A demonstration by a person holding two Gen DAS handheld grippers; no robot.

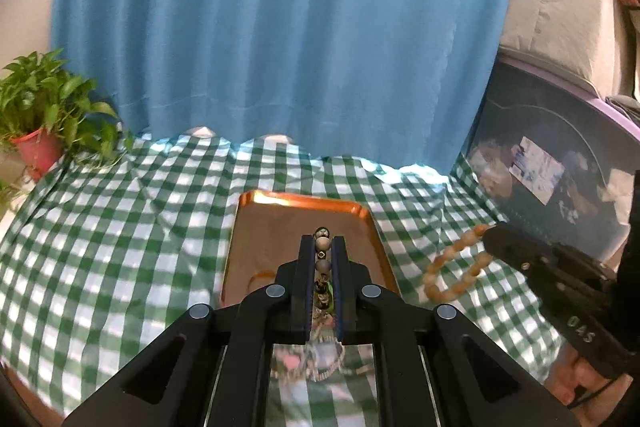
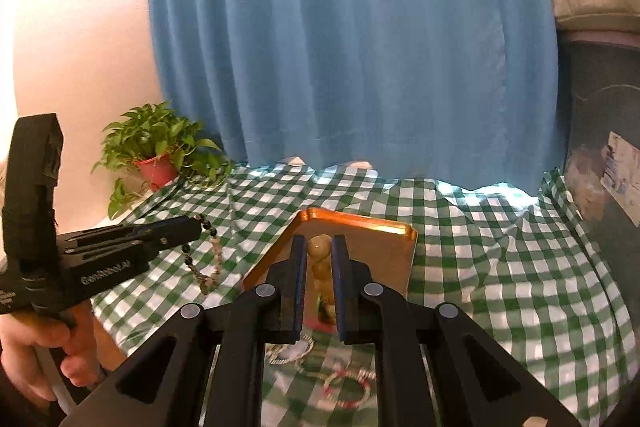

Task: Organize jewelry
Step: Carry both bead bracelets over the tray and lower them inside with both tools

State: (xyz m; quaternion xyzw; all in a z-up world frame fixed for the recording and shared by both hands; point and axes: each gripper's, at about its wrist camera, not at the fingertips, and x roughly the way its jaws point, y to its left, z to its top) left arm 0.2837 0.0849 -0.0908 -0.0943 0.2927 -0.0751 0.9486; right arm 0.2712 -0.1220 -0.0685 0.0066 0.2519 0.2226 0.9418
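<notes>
A green-checked tablecloth (image 1: 120, 227) covers the table, and a copper tray (image 1: 276, 227) lies near the middle of it, toward the far edge. Both grippers hover at the tray's near edge. The left gripper (image 1: 323, 247) is clamped on a dark beaded bracelet (image 2: 208, 255) that dangles off the tray's left side. The right gripper (image 2: 319, 247) is pinched on a tan wooden-bead bracelet (image 1: 456, 267), hanging off the right side. More bracelets (image 2: 320, 367) lie on the cloth below. Judged step: carrying both to the tray. Next, each must come over the tray floor, sink low, then let go.
</notes>
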